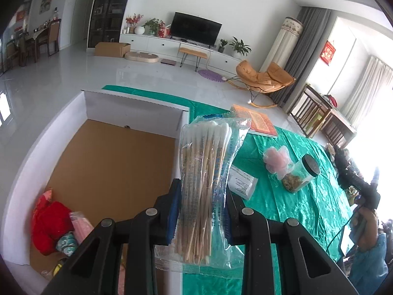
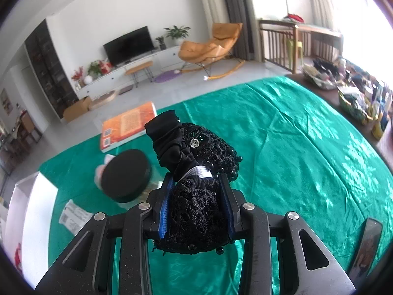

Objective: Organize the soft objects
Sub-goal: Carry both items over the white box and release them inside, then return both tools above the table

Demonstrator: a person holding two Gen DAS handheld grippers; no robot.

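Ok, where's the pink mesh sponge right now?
In the left wrist view, the pink mesh sponge lies on the green tablecloth, touching the black-lidded jar.

Shiny green tablecloth (image 2: 294, 147), black lace hair accessory (image 2: 211, 147), orange book (image 2: 127, 123)

open box (image 1: 103, 162) mostly bare inside, red cloth (image 1: 49, 223) in near corner, jar (image 1: 299, 174) and pink pouf (image 1: 276, 158) on cloth beside it

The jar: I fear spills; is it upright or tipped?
Tipped. The jar lies on its side on the green cloth, black lid on.
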